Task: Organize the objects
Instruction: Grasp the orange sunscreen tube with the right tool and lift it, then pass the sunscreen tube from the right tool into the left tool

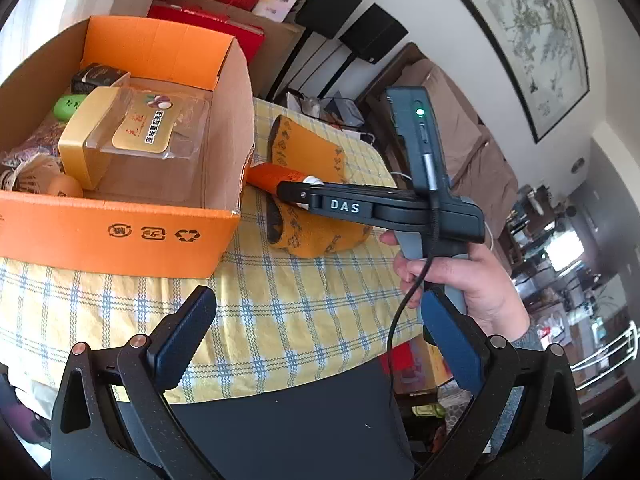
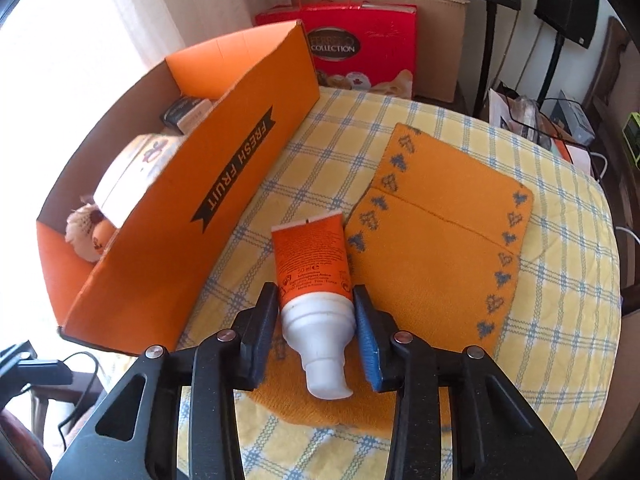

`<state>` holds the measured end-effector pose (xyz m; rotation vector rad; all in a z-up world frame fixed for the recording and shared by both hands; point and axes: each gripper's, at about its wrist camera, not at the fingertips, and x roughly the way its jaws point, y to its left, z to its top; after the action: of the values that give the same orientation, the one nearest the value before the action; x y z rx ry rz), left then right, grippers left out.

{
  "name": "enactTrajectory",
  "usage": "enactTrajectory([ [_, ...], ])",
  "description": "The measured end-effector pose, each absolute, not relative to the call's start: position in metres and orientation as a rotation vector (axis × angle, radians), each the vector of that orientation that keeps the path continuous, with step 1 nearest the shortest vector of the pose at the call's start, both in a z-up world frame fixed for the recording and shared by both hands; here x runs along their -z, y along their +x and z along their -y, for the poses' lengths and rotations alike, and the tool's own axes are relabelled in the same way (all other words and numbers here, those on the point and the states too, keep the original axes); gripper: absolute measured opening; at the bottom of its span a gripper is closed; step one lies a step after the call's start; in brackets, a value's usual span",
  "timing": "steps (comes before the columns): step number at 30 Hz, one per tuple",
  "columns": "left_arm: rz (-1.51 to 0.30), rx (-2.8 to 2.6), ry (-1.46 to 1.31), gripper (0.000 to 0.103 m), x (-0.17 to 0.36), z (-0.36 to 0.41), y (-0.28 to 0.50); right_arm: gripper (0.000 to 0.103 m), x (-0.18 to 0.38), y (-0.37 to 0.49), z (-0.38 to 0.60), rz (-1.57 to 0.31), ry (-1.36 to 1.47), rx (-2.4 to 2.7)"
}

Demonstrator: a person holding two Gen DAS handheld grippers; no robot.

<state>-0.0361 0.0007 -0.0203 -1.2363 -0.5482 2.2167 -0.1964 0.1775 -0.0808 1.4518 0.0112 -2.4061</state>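
Right tool (image 2: pixel 316 328) pinches orange tube (image 2: pixel 310 256); left tool (image 1: pixel 316 344) gapes wide.

Framed ink painting (image 1: pixel 532 40) on white wall; bright window (image 2: pixel 60 32).

The tube (image 2: pixel 310 256) lies on the table (image 2: pixel 560 280) between the box (image 2: pixel 224 184) on its left and the cloth (image 2: pixel 440 240) on its right.
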Motion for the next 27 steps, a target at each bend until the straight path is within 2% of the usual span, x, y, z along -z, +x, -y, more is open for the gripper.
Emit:
enactTrajectory([
  [10, 0.91, -2.037, -1.269, 0.103, 0.058, 0.011, -0.039, 0.037, 0.064, -0.14, -0.205, 0.118, 1.4, 2.409],
  [19, 1.028, -1.982, -1.32, 0.1, 0.09, 0.0, -0.053, 0.037, 0.07, -0.091, -0.204, 0.176, 1.337, 2.409],
  [27, 1.065, -1.956, -1.354, 0.083, 0.111, -0.008, -0.063, 0.037, 0.088, -0.065, -0.185, 0.199, 1.338, 2.339],
])
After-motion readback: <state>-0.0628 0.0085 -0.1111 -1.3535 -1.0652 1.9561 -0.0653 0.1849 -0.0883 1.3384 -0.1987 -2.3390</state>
